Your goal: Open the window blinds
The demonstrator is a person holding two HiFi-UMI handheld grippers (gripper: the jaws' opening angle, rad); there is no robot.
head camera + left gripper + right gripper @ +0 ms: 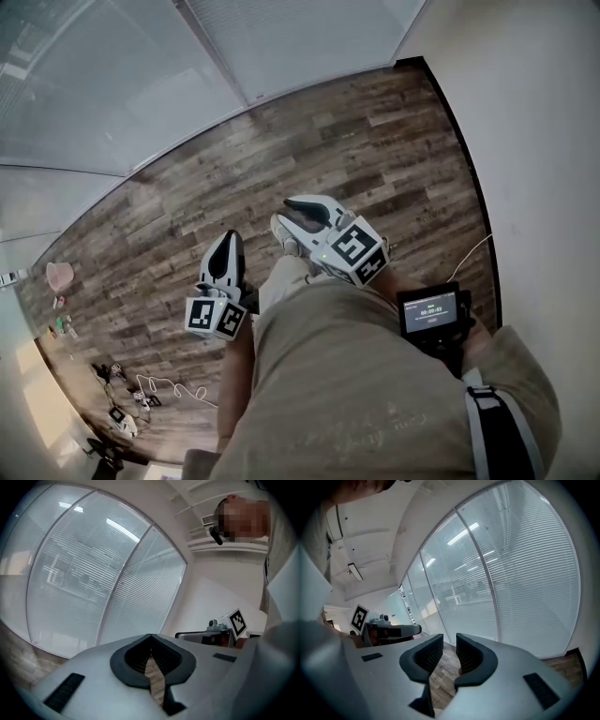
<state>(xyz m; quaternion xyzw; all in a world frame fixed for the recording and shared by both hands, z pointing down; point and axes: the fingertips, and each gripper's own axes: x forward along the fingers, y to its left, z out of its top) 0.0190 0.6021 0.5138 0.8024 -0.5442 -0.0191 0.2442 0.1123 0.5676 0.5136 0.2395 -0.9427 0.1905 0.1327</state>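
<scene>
Gripper views alone give blinds [525, 573] at full height, upper right of frame; slats level, panels tall; head view alone gives wood floor [281, 159], small screen [431, 312] lower right; L gripper [150, 657] jaws together, empty; R gripper [445, 654] jaws apart, empty.

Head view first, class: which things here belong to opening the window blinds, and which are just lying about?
For the job:
- window blinds
- left gripper, fingers shut, empty
- right gripper, fingers apart, empty

Lying about:
- white cable on the floor
- pink object
- small clutter beside the cable
</scene>
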